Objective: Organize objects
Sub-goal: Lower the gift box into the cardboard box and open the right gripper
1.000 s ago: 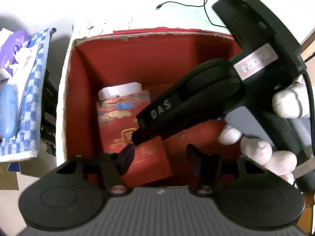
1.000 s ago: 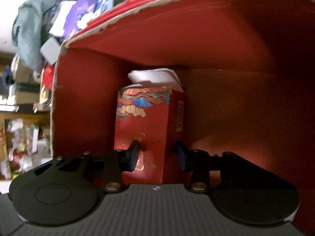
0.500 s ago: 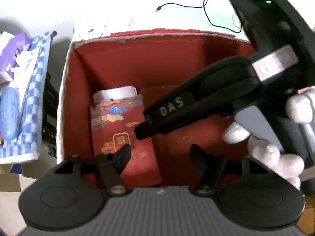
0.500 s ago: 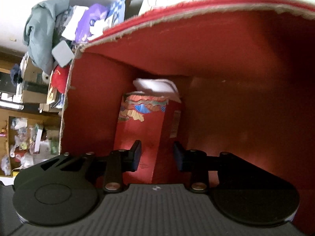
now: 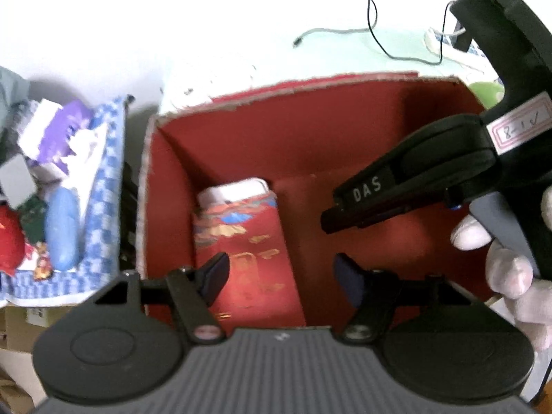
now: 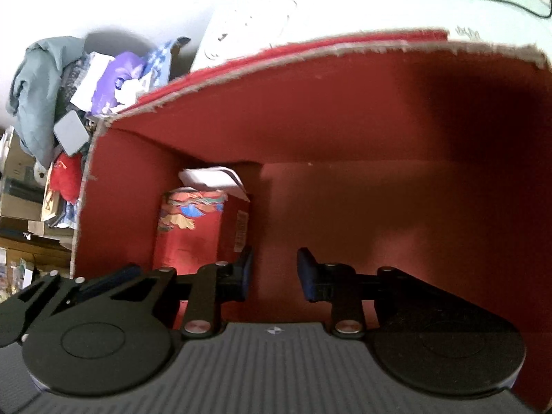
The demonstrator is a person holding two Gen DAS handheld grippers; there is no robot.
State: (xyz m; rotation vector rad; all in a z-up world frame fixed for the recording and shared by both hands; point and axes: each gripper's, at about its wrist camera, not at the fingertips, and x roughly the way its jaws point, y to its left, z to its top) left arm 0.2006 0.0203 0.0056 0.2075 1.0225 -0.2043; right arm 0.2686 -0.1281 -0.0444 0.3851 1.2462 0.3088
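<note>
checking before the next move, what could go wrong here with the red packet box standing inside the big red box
1. The red packet box stands upright against the left wall of the big red box; the open right gripper, close beside it, could knock it over.
2. A white item sticks out of its top and might slip out if it tips.
3. Both the left gripper and the right one crowd the opening and could collide.

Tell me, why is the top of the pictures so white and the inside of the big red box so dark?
Left wrist view: the table is washed out by glare, and edges look smeared. Right wrist view: the red box has a deep shadow on its right inner wall, and the fisheye bends its rim.
</note>
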